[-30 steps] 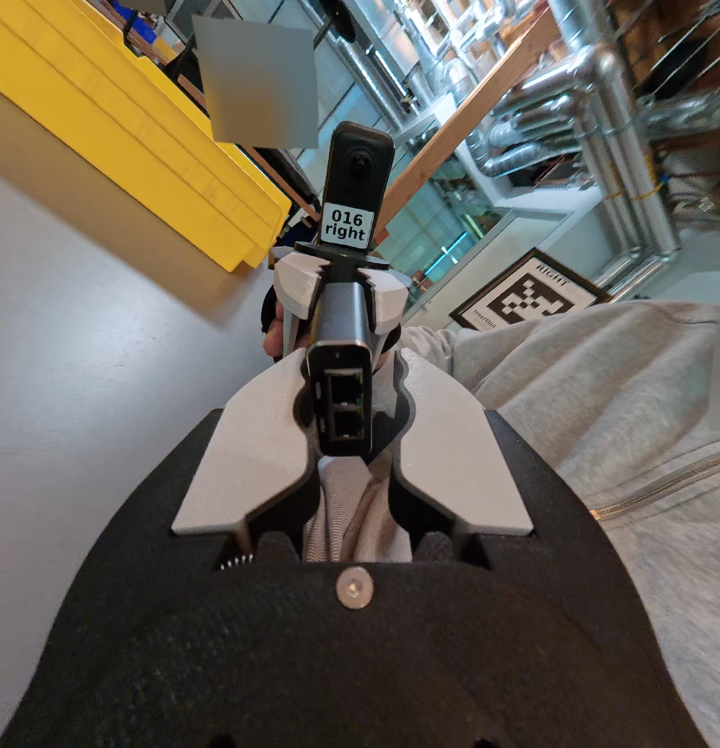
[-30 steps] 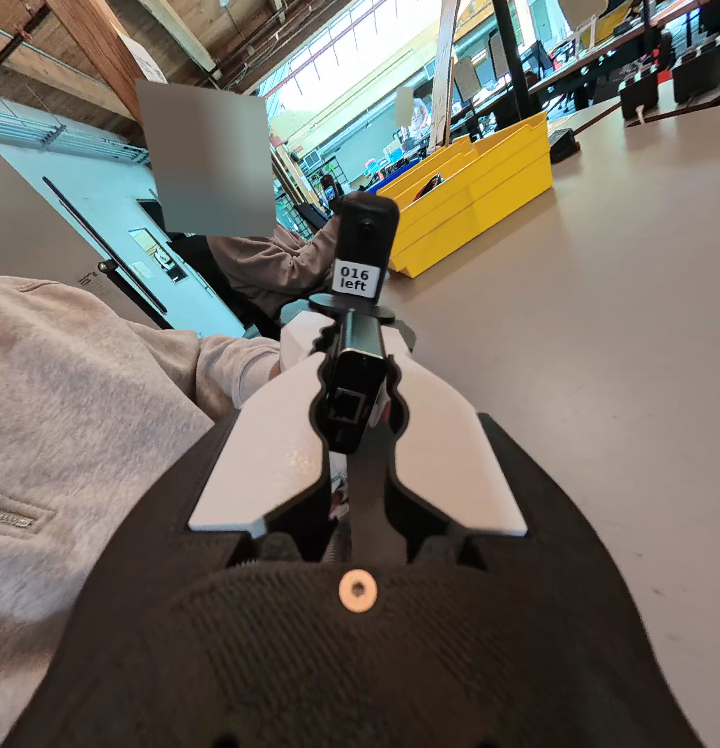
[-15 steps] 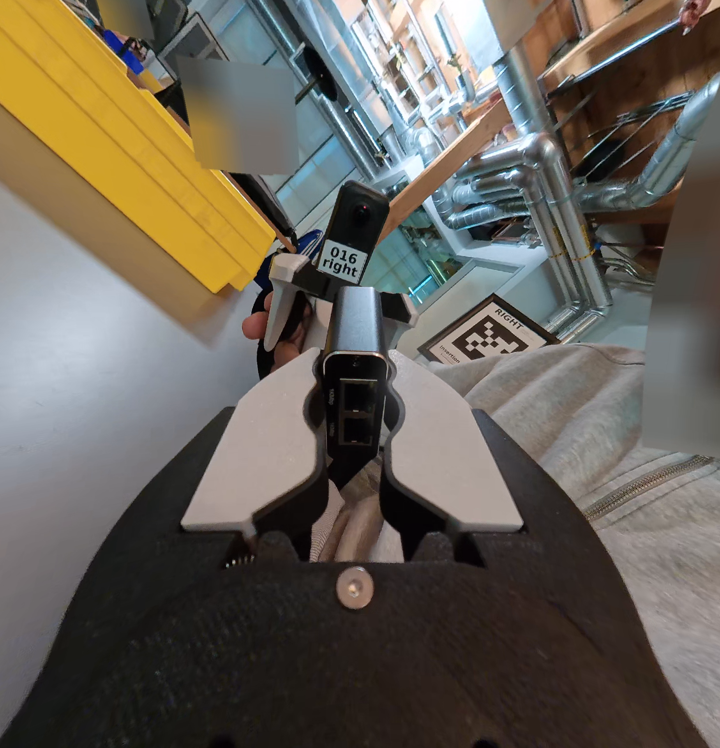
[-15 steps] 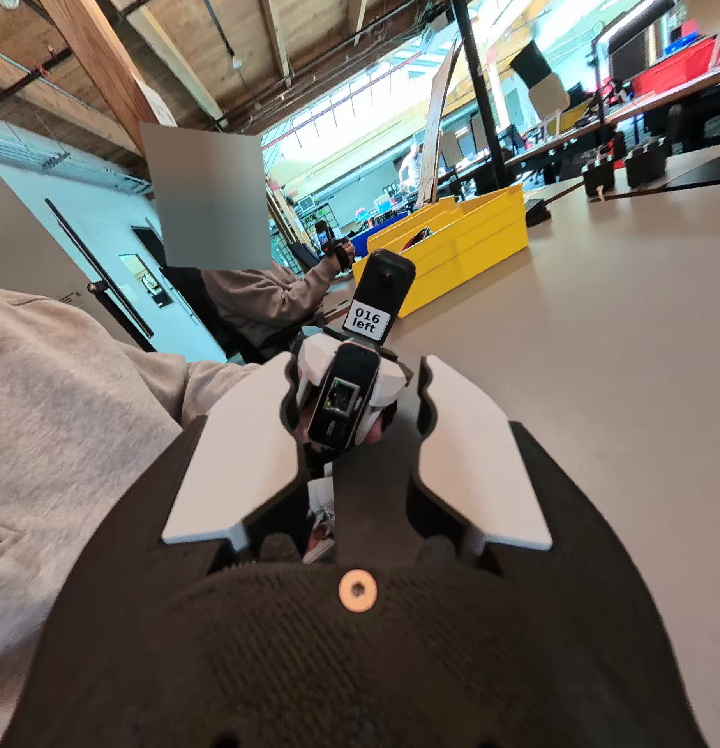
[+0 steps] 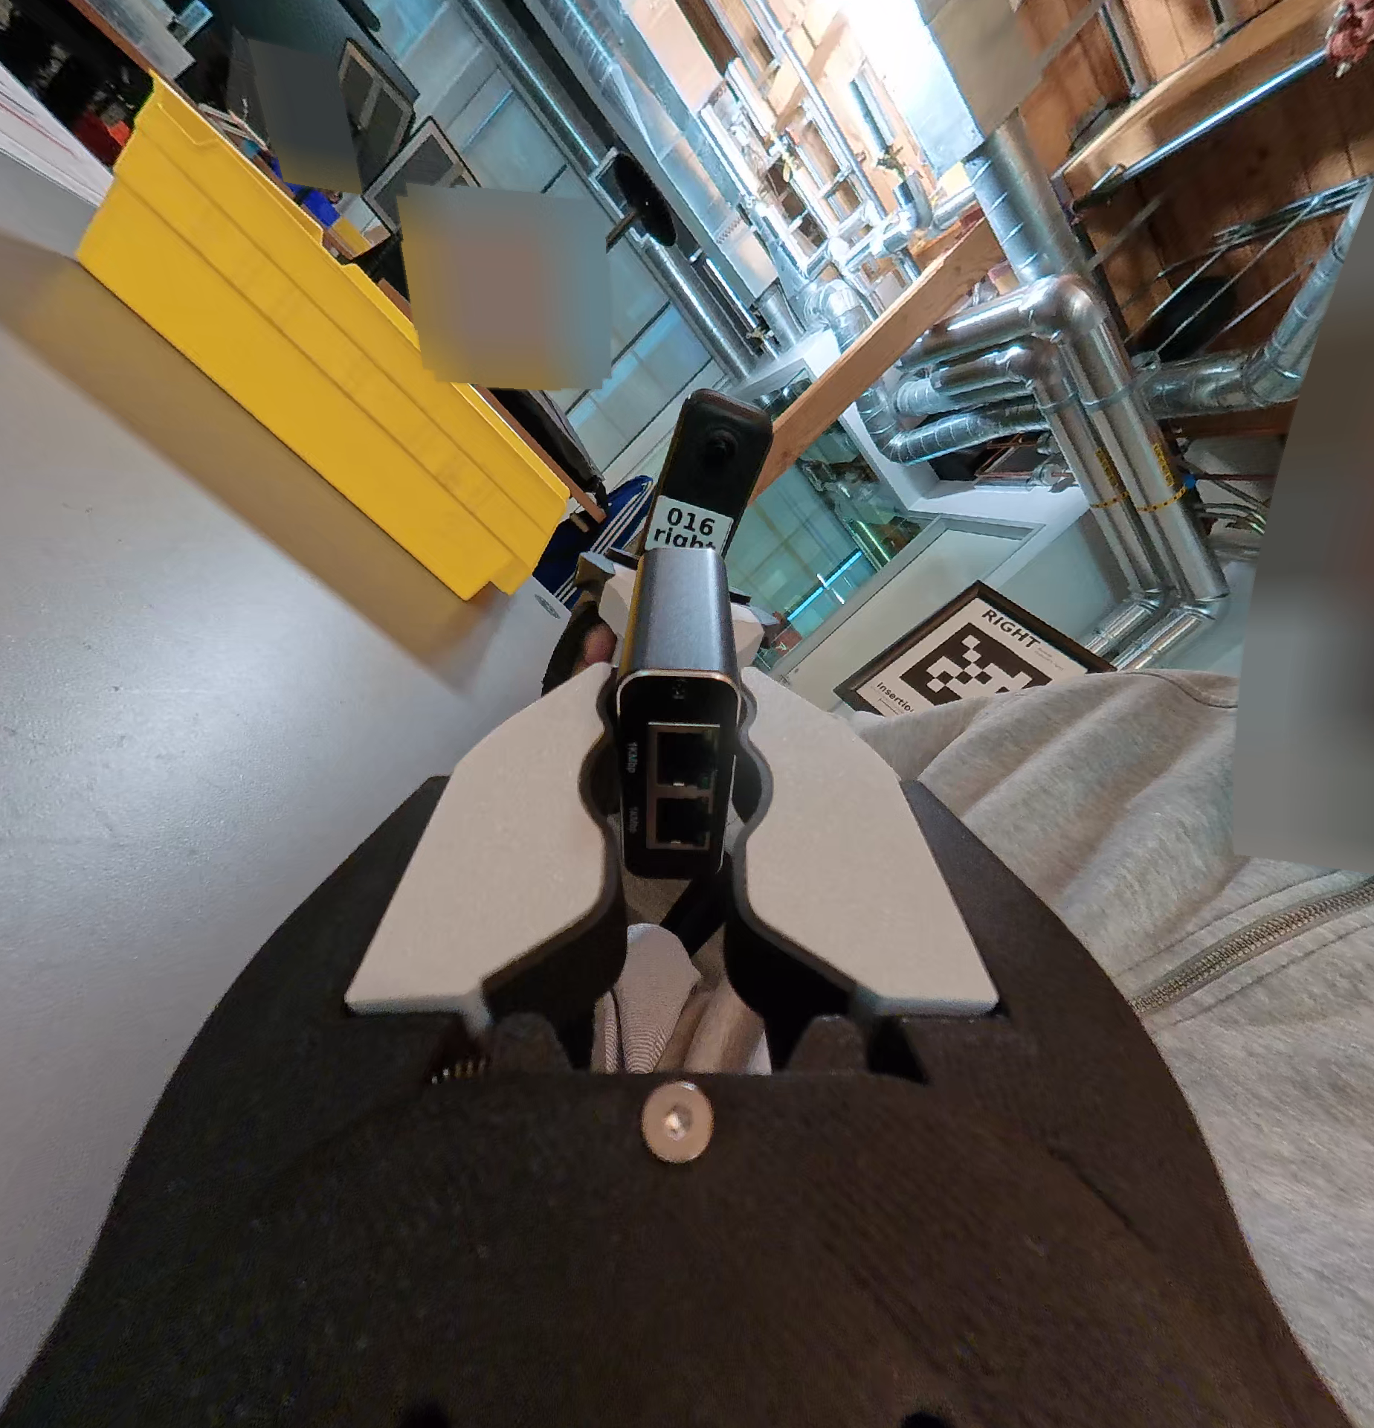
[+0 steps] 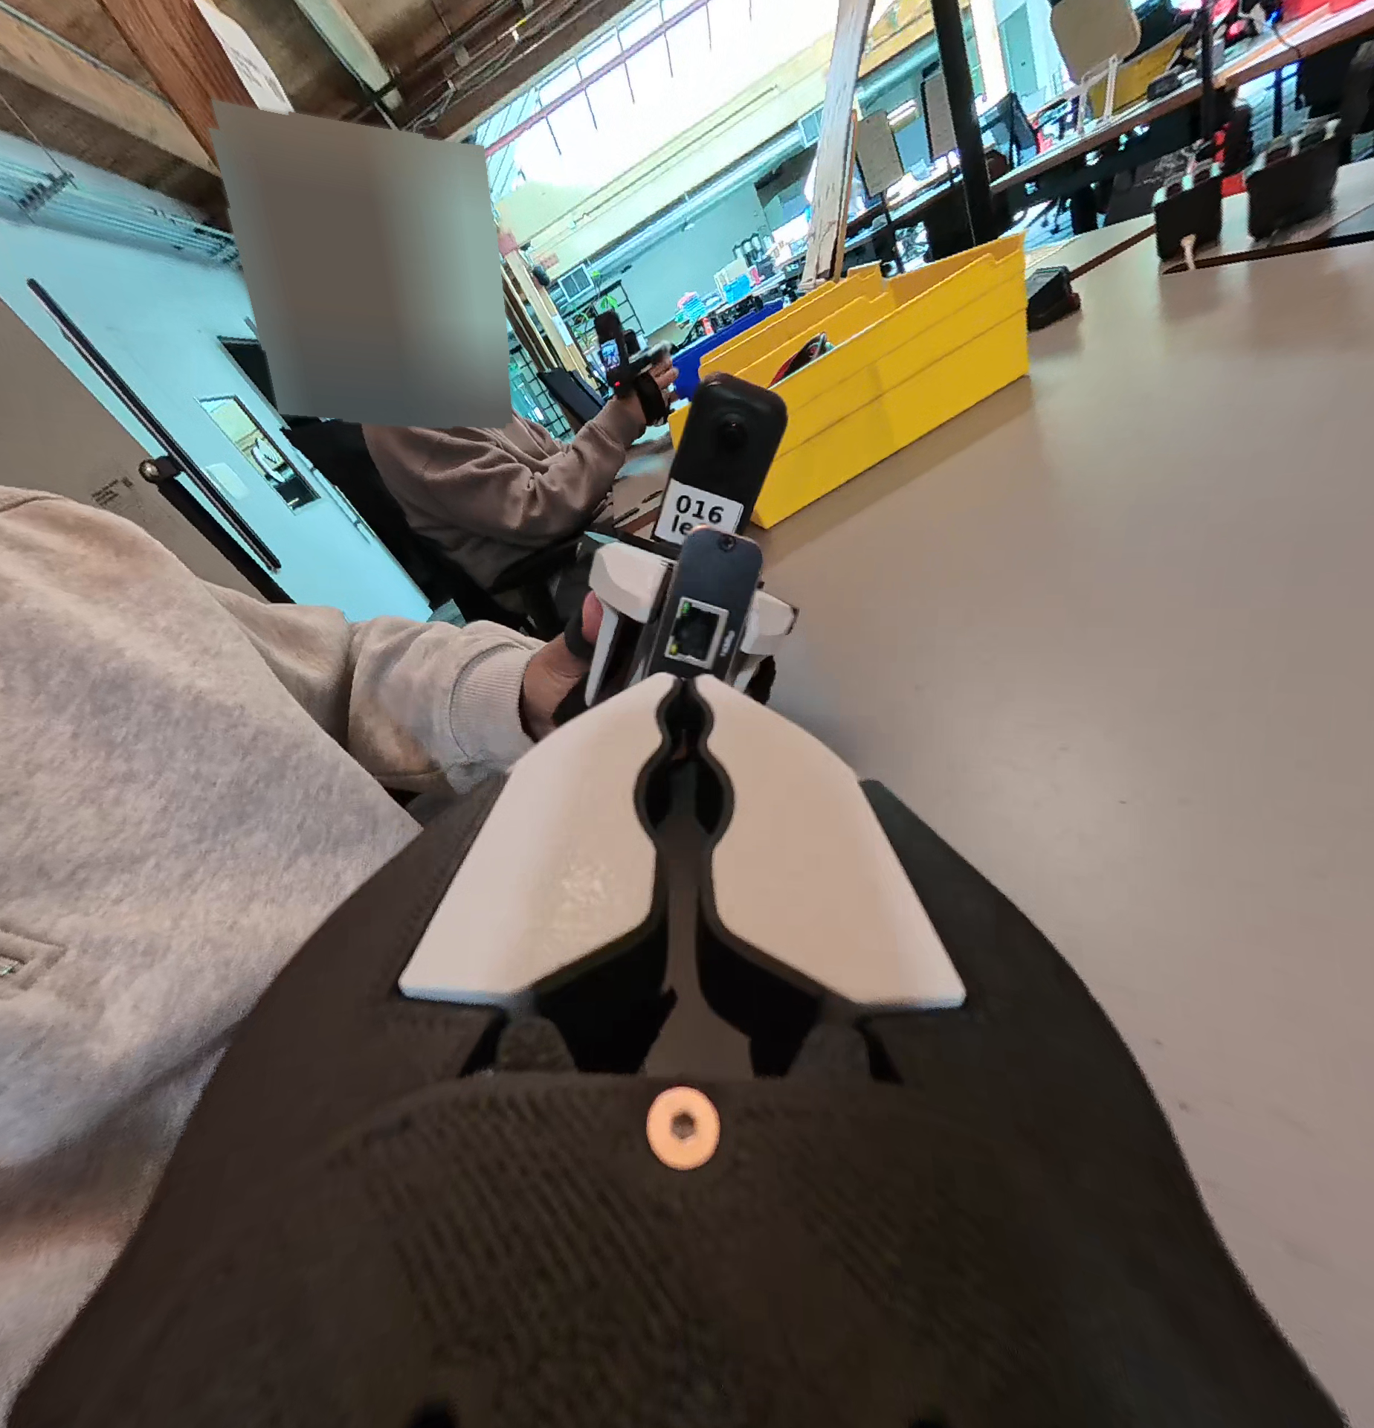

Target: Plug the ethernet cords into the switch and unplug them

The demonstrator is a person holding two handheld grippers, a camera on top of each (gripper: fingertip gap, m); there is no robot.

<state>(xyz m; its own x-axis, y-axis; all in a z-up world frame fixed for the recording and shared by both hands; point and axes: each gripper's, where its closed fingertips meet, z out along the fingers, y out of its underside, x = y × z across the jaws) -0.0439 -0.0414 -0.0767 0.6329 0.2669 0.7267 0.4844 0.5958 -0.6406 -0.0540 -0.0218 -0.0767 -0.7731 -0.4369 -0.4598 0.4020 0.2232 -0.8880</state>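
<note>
Jaws clamp one switch showing two ports; right gripper closed.

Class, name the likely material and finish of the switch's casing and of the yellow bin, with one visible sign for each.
Switch: probably metal, brushed grey casing with soft sheen; the port face looks like black plastic. Yellow bin: likely moulded plastic, uniform colour, smooth stepped walls with slight gloss.
</note>
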